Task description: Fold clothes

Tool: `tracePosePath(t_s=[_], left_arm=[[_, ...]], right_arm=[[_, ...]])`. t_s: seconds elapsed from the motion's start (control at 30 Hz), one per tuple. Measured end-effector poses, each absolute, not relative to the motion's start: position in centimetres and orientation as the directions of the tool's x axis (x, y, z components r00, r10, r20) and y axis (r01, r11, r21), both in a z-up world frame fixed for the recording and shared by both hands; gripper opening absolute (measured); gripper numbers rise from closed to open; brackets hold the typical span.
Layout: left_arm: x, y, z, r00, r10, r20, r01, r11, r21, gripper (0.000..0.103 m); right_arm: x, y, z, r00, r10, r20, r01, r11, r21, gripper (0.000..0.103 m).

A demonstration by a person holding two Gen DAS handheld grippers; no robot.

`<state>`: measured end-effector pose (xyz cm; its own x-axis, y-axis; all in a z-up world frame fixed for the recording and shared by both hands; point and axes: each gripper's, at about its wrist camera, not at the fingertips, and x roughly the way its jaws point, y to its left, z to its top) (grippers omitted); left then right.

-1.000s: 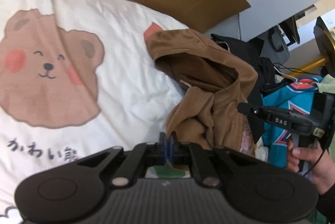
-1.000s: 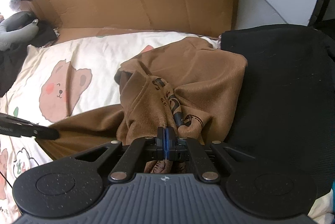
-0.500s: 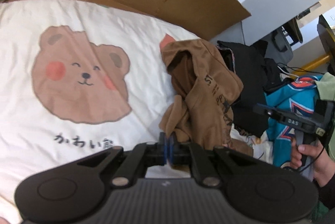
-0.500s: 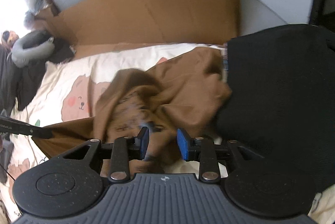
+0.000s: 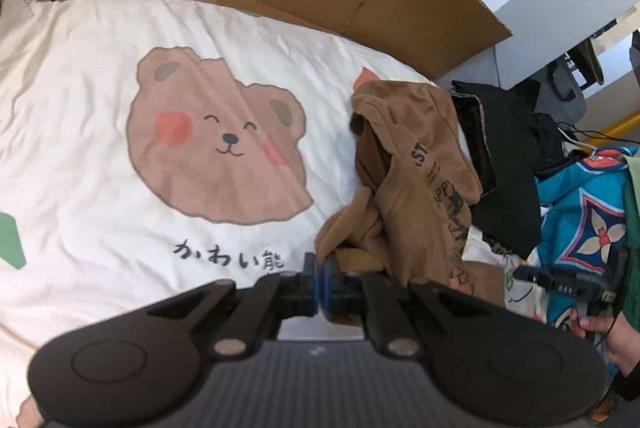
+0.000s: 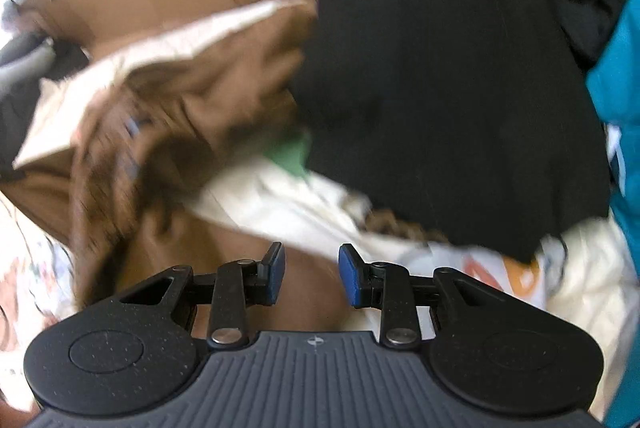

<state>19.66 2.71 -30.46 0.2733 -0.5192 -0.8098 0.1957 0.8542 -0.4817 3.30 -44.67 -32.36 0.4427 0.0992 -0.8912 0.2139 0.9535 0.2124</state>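
Left hand-held gripper (image 5: 320, 282), bottom centre of frame: jaws pressed together on a corner of the brown garment (image 5: 416, 188). The garment lies crumpled right of centre on the bear-print bedsheet (image 5: 100, 28). Right hand-held gripper (image 6: 311, 274): jaws parted, gripping nothing, brown cloth blurred beneath.

Through my right camera the brown garment (image 6: 168, 132) is smeared by motion blur, its print unreadable. My left tongs (image 5: 321, 286) hide the fabric edge they pinch.
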Motion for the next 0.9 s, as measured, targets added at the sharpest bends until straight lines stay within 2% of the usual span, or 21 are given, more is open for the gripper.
tracePosePath(t_s=[0.13, 0.2, 0.23, 0.37, 0.47, 0.5, 0.53, 0.6, 0.9], left_arm=[[19.6, 2.9, -30.7, 0.27, -0.509, -0.817, 0.188, 0.86, -0.474, 0.002], [19.7, 2.9, -30.8, 0.268, -0.505, -0.82, 0.187, 0.862, -0.47, 0.002], [19.7, 2.9, -30.8, 0.269, -0.504, -0.821, 0.187, 0.863, -0.469, 0.002], [19.7, 2.9, -31.0, 0.267, -0.499, -0.825, 0.185, 0.866, -0.464, 0.002], [19.6, 3.1, -31.1, 0.273, -0.489, -0.828, 0.18, 0.872, -0.455, 0.002], [19.6, 3.1, -31.1, 0.279, -0.483, -0.83, 0.18, 0.875, -0.449, 0.002], [19.6, 3.3, -31.1, 0.284, -0.478, -0.831, 0.177, 0.878, -0.444, 0.002], [19.6, 3.6, -31.0, 0.294, -0.468, -0.834, 0.172, 0.884, -0.435, 0.002], [19.5, 6.4, -29.0, 0.32, -0.406, -0.856, 0.172, 0.913, -0.369, 0.002]], right_arm=[[2.3, -46.0, -34.2, 0.409, 0.116, -0.905, 0.271, 0.932, 0.242, 0.041], [2.4, -46.3, -35.1, 0.405, 0.137, -0.904, 0.291, 0.918, 0.269, 0.051], [2.7, -46.1, -35.4, 0.405, 0.147, -0.903, 0.29, 0.916, 0.279, 0.052], [3.8, -45.6, -36.9, 0.402, 0.185, -0.897, 0.268, 0.913, 0.309, 0.056], [4.4, -44.7, -37.9, 0.395, 0.175, -0.902, 0.221, 0.935, 0.278, 0.056], [4.4, -44.4, -37.9, 0.4, 0.173, -0.9, 0.201, 0.941, 0.271, 0.054], [4.4, -44.2, -37.8, 0.407, 0.173, -0.897, 0.18, 0.947, 0.265, 0.046], [4.4, -43.9, -37.5, 0.402, 0.179, -0.898, 0.149, 0.955, 0.257, 0.0], [3.2, -42.9, -34.5, 0.418, 0.201, -0.886, 0.076, 0.964, 0.255, 0.0]])
